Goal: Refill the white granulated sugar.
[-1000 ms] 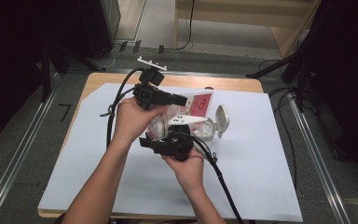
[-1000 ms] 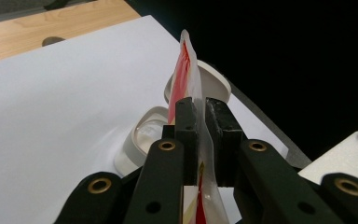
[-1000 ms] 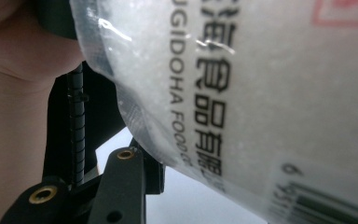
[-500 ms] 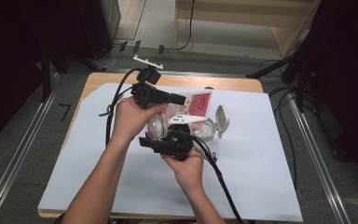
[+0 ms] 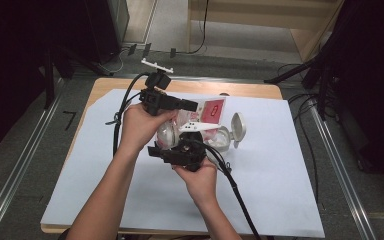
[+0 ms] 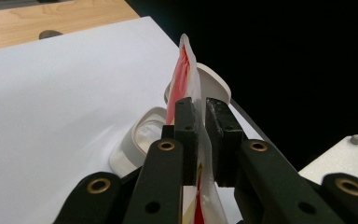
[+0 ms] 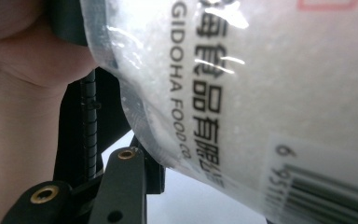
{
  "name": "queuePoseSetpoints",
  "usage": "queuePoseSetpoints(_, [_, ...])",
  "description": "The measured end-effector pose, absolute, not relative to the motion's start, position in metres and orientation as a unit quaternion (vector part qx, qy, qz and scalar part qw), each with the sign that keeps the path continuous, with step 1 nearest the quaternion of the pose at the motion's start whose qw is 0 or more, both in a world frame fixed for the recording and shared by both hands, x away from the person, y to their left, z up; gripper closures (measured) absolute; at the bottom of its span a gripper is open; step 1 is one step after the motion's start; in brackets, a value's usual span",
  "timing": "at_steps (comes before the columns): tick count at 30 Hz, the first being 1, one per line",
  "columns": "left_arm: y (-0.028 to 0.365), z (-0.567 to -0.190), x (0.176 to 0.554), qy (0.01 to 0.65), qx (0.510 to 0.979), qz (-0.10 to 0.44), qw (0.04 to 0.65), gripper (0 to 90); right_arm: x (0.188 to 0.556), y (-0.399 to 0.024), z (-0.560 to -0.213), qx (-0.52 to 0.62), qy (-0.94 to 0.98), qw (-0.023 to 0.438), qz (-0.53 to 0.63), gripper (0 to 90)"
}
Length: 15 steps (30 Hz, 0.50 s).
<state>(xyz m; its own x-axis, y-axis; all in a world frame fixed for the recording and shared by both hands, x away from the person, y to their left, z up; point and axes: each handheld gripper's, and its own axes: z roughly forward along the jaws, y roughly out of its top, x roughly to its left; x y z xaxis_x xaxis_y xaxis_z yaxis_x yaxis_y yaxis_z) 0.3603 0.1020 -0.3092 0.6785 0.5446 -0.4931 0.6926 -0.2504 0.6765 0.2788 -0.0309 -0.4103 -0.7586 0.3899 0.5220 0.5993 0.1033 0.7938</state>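
Observation:
A plastic bag (image 5: pixel 212 109) with a red printed top and white grains below hangs over the table's middle. My left gripper (image 5: pixel 195 106) is shut on the bag's thin top edge (image 6: pixel 186 70), both pads flat against the film in the left gripper view (image 6: pixel 203 121). My right gripper (image 5: pixel 169 144) holds the bag's bulging lower part from beneath. In the right gripper view the bag (image 7: pixel 261 93) shows black print and a barcode, one finger (image 7: pixel 123 186) presses its side, and the other is hidden behind it. A white round container (image 5: pixel 224 139) stands under the bag, flip lid (image 5: pixel 238 125) open.
A white sheet (image 5: pixel 290 190) covers the wooden table (image 5: pixel 250 89). Black cables trail from both grippers across the sheet and off the near edge. Dark stands and floor cables surround the table. The person's left hand (image 7: pixel 18 93) is close beside the bag.

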Motion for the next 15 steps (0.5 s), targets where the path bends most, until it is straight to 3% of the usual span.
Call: queuePoseSetpoints(15, [0.0966,-0.3046,0.355,0.379,0.785,-0.086,0.483,82.8,0.279,-0.036,-0.4098,-0.33,-0.73,0.101,-0.59,62.8])
